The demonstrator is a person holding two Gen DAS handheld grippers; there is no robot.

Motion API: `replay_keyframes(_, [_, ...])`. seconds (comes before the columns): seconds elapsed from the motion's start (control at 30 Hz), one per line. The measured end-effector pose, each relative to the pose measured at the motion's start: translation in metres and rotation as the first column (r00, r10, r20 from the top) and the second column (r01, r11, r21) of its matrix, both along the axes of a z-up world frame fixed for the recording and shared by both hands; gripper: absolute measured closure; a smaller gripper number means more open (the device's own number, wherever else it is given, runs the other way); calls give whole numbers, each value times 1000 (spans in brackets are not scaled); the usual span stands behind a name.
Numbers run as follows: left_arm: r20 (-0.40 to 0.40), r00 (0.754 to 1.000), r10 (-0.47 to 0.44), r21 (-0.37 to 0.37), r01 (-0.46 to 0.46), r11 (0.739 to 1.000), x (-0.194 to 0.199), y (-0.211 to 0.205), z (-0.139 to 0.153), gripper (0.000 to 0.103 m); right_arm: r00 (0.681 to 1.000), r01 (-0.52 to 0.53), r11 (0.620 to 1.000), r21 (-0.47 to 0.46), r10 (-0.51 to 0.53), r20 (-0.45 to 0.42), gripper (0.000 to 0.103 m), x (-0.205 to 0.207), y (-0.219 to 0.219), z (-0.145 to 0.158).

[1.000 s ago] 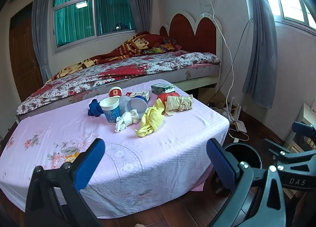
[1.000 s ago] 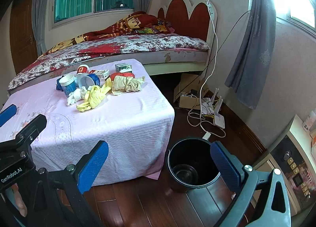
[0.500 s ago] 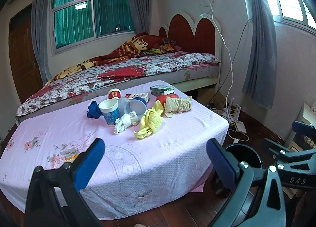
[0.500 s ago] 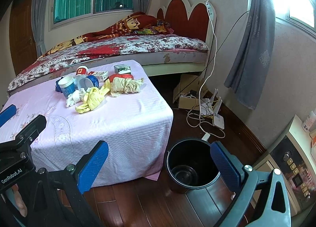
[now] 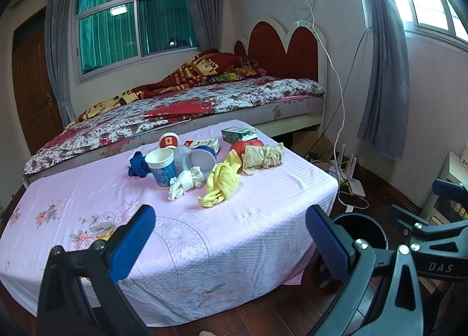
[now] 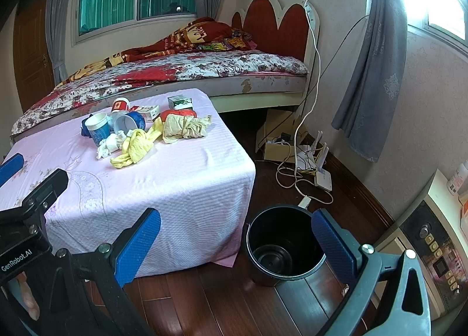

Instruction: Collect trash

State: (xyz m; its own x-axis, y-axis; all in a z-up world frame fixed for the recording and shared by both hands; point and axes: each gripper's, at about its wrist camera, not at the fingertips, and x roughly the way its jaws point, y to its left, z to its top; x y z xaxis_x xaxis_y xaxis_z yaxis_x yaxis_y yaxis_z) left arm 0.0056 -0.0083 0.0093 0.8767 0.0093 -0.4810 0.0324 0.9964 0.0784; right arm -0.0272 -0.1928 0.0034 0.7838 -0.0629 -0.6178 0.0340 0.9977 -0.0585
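Left wrist view: we see the left tool (image 5: 229,238) spread wide and empty above the near edge of the bench (image 5: 87,183), which wears a pink flowered cloth. The trash sits in a cluster toward the far side, well ahead of the tool. From left: a blue rag (image 5: 137,164), an upright paper cup (image 5: 161,165), a white crumpled tissue (image 5: 185,183), a tipped blue cup (image 5: 201,158), a yellow cloth (image 5: 221,185) and a beige cloth (image 5: 263,156), with a green carton (image 5: 238,134) behind them. A bed (image 5: 175,107) lies beyond the bench. In the right wrist view, the right tool (image 6: 235,245) is likewise wide and empty, with the black bin (image 6: 282,243) on the wooden floor between its fingers, just beside the bench corner. Cables (image 6: 295,166) lie behind the bin.
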Motion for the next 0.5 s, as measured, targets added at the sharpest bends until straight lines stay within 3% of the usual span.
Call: replay_keyframes(0.5, [8,1000,9,2,-9,1000,2,7,-6,1,999,-41,999,32,42,-14,0,1,0,-8])
